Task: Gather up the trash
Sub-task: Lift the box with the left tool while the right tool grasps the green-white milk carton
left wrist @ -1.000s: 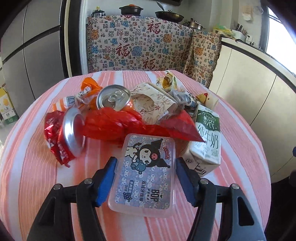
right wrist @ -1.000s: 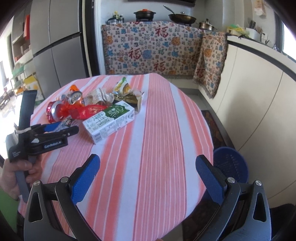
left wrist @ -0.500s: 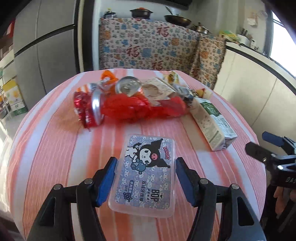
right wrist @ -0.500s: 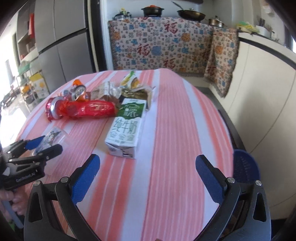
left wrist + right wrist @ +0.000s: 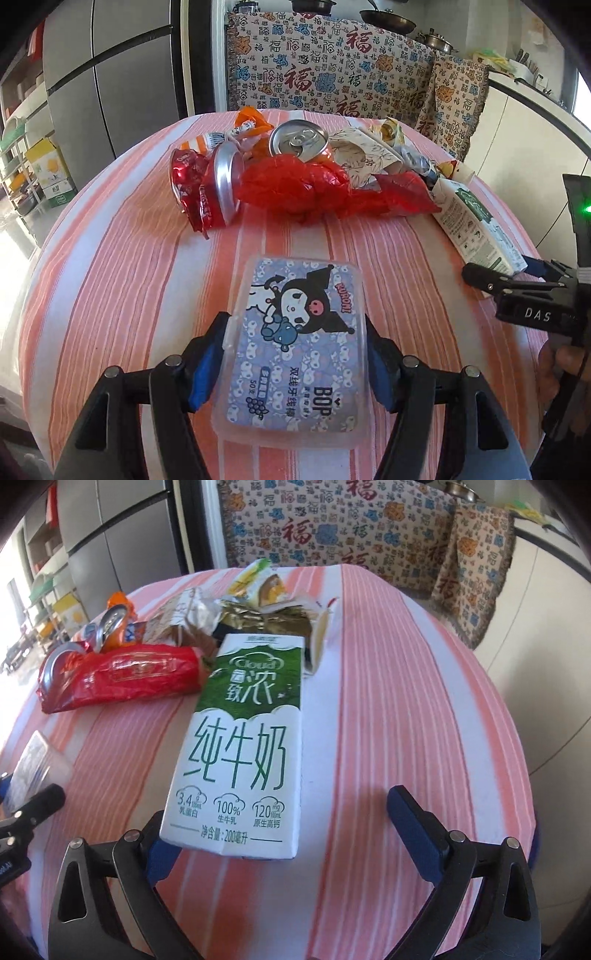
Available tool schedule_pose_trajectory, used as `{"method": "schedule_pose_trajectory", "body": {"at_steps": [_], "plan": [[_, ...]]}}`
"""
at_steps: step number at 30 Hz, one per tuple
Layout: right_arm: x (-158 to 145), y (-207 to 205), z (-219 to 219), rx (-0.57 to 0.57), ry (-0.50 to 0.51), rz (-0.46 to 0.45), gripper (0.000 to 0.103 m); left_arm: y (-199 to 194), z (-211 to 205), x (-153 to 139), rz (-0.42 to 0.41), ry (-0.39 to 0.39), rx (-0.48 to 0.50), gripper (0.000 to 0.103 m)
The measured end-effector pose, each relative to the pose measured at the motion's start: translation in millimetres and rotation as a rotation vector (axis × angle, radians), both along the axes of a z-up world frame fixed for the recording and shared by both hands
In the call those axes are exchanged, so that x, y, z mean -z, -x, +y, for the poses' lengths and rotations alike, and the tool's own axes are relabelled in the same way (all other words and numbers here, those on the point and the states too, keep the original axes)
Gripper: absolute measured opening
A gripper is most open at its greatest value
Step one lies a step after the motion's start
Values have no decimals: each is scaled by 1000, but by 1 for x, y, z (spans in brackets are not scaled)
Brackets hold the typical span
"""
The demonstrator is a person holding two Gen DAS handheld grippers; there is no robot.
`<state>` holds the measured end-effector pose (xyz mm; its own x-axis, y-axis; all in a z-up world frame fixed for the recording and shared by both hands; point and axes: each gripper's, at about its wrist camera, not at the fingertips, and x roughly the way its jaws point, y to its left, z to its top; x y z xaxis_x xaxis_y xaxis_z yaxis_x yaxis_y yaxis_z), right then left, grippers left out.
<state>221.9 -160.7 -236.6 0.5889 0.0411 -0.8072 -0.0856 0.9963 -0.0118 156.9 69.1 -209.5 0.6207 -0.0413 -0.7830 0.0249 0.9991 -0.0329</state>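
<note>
My left gripper (image 5: 295, 365) is shut on a clear plastic box with a cartoon label (image 5: 295, 354) and holds it above the striped table (image 5: 129, 280). My right gripper (image 5: 291, 838) is open at the near end of a green and white milk carton (image 5: 243, 746) that lies flat between its fingers; the carton also shows in the left wrist view (image 5: 476, 225). Behind lie a red plastic bag (image 5: 325, 188), a crushed red can (image 5: 218, 184), an orange can (image 5: 299, 140) and crumpled wrappers (image 5: 258, 624).
The round table has a pink and white striped cloth (image 5: 406, 701). A patterned cloth (image 5: 332, 74) covers a counter behind, with pots on top. A grey fridge (image 5: 110, 74) stands at the back left, white cabinets (image 5: 554, 609) at the right.
My left gripper has pulled back from the trash pile with the box. My right gripper has moved in to the milk carton, whose near end now sits between the open fingers.
</note>
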Motion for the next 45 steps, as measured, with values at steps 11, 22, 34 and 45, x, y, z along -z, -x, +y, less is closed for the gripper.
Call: {"method": "schedule_pose_trajectory", "body": {"at_steps": [11,22,34,45], "plan": [[0,2,3,-3,2,-1,102,-2,-5,2,13,-48,-7,76],[0,2,4,-1,2,-1,103,6,8,9,38,-48,-36,102],[0,3,5,1,1,-1,102,6,10,10,36,-47,-33,103],[-1,2,3,3,2,-1,102,5,9,10,36,-47,-33,103]]}}
